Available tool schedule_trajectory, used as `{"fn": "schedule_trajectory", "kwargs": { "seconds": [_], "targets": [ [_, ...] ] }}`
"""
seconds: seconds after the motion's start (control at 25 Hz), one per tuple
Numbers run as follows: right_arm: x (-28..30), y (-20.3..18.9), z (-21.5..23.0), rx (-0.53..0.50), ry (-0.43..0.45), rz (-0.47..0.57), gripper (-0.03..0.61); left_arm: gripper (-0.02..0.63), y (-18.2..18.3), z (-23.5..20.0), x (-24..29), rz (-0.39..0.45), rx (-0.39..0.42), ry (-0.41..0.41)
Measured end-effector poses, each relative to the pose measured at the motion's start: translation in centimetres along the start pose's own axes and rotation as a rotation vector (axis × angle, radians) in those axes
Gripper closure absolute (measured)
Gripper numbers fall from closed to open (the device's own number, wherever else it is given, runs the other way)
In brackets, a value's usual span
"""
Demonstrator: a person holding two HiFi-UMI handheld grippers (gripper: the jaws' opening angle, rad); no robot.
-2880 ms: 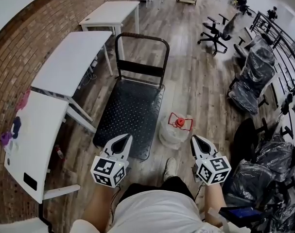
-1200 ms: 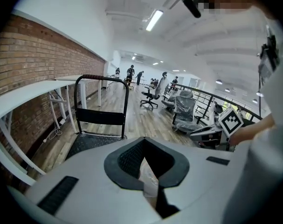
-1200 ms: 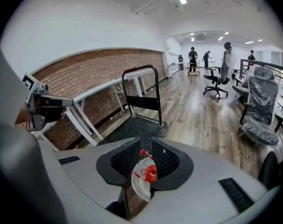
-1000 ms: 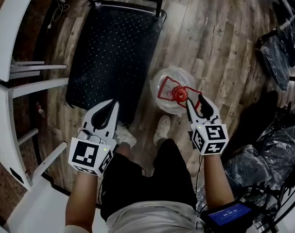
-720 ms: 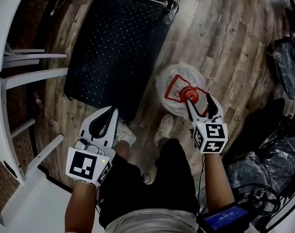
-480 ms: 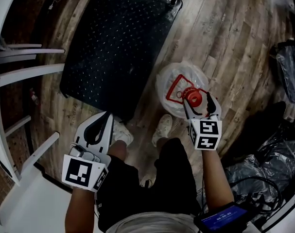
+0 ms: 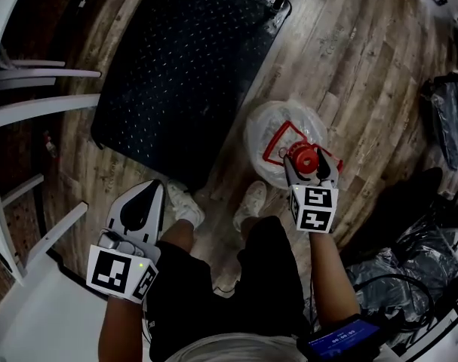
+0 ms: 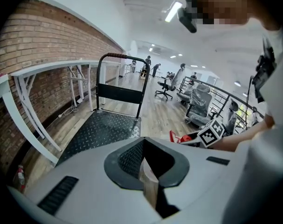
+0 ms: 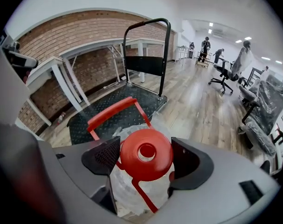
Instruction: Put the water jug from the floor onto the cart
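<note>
two tongs checked. right gripper (image 7: 305, 161): i read its jaws as spread wide, one on either side of the red cap (image 9: 146, 154) of the jug (image 7: 274, 130), with no clamping visible (the left-hand pad sits very close to the cap, contact uncertain). left gripper (image 7: 150, 188): jaws together, nothing between them, held low beside the person's left leg and well apart from the jug. jug stands upright on the wood floor (image 7: 357, 66), just beside the right edge of the cart (image 7: 176, 66), not on it. its red handle (image 9: 111, 112) rises from the neck on the cart side.
</note>
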State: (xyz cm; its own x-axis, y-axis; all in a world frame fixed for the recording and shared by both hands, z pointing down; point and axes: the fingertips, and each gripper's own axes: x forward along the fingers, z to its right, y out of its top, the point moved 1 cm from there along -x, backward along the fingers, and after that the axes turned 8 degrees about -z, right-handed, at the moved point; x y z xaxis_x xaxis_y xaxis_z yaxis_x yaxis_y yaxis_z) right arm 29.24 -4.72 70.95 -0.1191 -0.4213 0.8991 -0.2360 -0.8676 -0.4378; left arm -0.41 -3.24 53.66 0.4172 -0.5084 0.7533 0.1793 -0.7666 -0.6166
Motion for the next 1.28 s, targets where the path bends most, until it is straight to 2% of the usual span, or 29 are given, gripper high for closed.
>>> {"fn": "schedule_trajectory", "kwargs": {
  "seconds": [0.08,0.36,0.56,0.92,1.12,1.28],
  "targets": [
    [0.0,0.0,0.4,0.020,-0.009,0.008,0.261,0.614,-0.1,0.0,0.0,0.002,-0.002,0.000],
    [-0.4,-0.5,0.8,0.037,-0.039,0.036,0.265,0.614,-0.3,0.9,-0.1,0.010,0.009,-0.014],
    [-3.4,0.1,1.3,0.067,-0.062,0.069,0.267,0.614,0.1,-0.3,-1.6,0.034,-0.004,0.017],
    [-13.2,6.2,0.8,0.006,-0.092,0.103,0.267,0.615,2.6,-2.3,-6.7,0.112,-0.060,0.052],
    [-17.6,10.2,-1.6,-0.037,-0.089,0.119,0.267,0.615,3.3,-4.9,-10.7,0.155,-0.114,0.098],
    [-19.8,13.7,-5.1,-0.102,-0.043,0.146,0.267,0.614,2.2,-7.2,-13.7,0.179,-0.164,0.148]
  ]
}}
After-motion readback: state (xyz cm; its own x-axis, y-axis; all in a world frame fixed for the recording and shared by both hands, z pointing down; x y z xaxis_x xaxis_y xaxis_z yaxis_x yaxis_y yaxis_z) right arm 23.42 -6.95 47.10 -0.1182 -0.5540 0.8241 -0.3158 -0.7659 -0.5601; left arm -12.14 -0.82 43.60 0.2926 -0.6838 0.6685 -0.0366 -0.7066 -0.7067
